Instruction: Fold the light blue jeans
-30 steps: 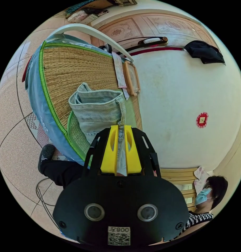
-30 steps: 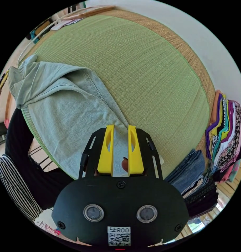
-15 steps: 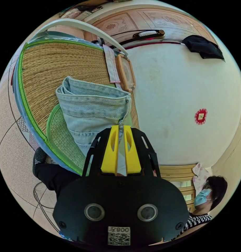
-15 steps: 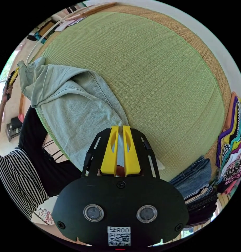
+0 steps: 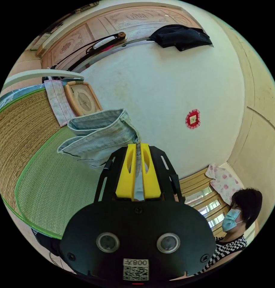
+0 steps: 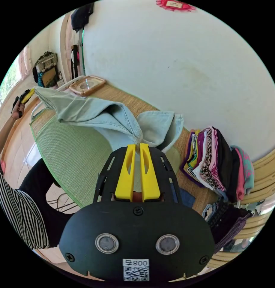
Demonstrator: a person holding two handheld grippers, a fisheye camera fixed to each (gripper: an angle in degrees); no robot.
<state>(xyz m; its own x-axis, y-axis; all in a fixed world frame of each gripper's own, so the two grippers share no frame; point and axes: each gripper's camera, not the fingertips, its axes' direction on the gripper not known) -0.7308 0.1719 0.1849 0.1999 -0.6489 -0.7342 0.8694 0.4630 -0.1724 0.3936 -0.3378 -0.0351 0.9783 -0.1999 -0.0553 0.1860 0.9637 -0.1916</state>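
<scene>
The light blue denim jeans (image 6: pixel 92 112) hang lifted above the green woven straw mat (image 6: pixel 71 150), stretched between the two tools. The left gripper (image 5: pixel 138 147) has its yellow jaws nearly closed, pinching the waistband edge of the jeans (image 5: pixel 104 132). The right gripper (image 6: pixel 137 147) has its jaws drawn close together on a gathered fold at the other end. In the right gripper view the left gripper (image 6: pixel 25 97) appears far off at the end of the cloth.

The step in hand looks like carrying the garment up and over for a fold. To do it well, both pinches should stay firm, since denim is heavy and could slide out of a shallow bite. The two ends should be kept level and taut enough that the sagging middle does not bunch. The cloth is best lowered onto the open part of the mat, well apart from the upright stack of colourful folded clothes (image 6: pixel 213 162) and the wooden-framed tray (image 6: pixel 83 85) near the wall. Seams should be lined up before release.
</scene>
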